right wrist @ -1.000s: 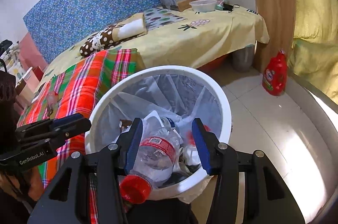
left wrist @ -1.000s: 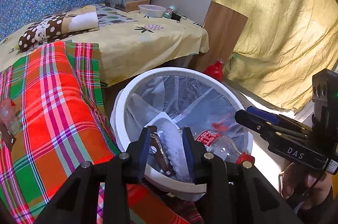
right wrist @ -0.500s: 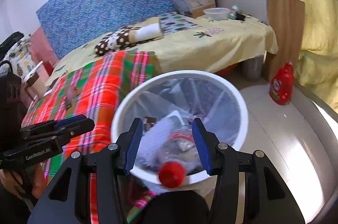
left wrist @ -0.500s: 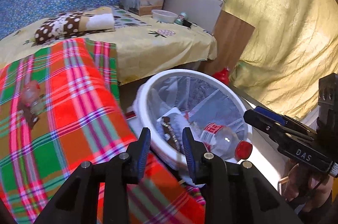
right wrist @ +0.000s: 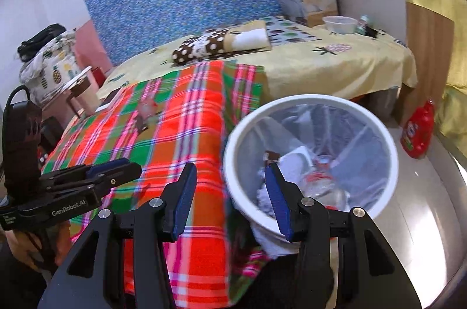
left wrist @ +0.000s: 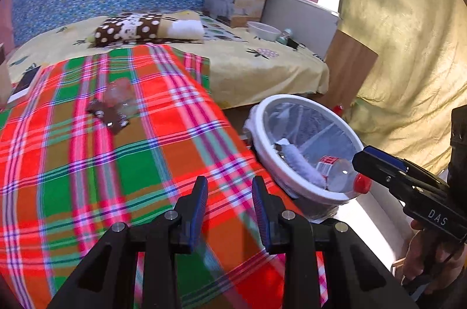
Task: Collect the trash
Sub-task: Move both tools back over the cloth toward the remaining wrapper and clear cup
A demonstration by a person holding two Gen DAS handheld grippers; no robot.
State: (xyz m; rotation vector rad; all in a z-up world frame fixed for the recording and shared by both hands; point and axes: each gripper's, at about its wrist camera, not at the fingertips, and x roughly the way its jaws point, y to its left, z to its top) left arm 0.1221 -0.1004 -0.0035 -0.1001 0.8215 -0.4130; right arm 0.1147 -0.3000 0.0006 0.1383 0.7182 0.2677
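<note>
Both grippers, left [left wrist: 229,193] and right [right wrist: 230,192], gape empty over plaid blanket [left wrist: 102,169] beside white bin [right wrist: 233,151].

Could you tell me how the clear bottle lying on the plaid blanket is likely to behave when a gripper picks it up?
The bottle looks empty and crumpled, so it is probably light and may buckle under the pads. Lying on its side on the soft blanket, it might roll or sink when nudged. The brown wrapper beside it may shift too.

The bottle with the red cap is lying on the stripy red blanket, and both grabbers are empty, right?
Not quite. The bottle with the red cap lies inside the white bin, not on the blanket; the left wrist view shows it. Both grabbers, left and right, are empty.
</note>
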